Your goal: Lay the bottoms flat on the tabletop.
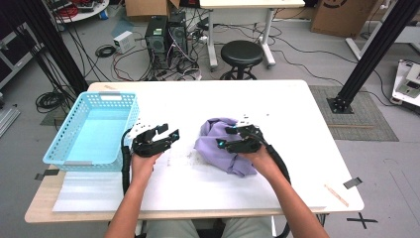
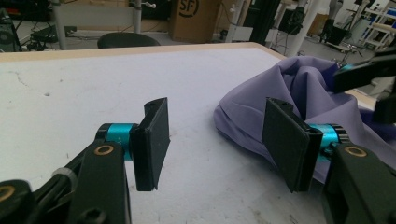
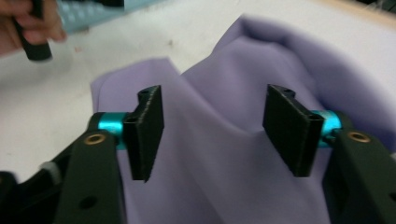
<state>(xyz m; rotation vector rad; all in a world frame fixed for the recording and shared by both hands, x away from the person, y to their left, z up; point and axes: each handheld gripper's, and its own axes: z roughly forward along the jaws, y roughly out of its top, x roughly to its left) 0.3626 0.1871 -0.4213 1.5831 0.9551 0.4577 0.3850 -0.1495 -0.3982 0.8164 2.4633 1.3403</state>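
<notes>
Lab, computer towers (image 1: 166, 37), floor cables (image 1: 126, 62), cardboard boxes (image 1: 341, 15)

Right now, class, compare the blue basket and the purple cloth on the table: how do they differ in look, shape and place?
The blue basket is stiff, box-shaped and pierced with holes; the purple cloth is soft, plain and crumpled in a heap. The basket sits at the table's left edge, apart from both grippers; the cloth lies near the middle, under the open right gripper. Both rest on the white table.

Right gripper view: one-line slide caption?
Right hand-held gripper, jaws open, poised over crumpled lilac fabric cloth on the white table.
</notes>
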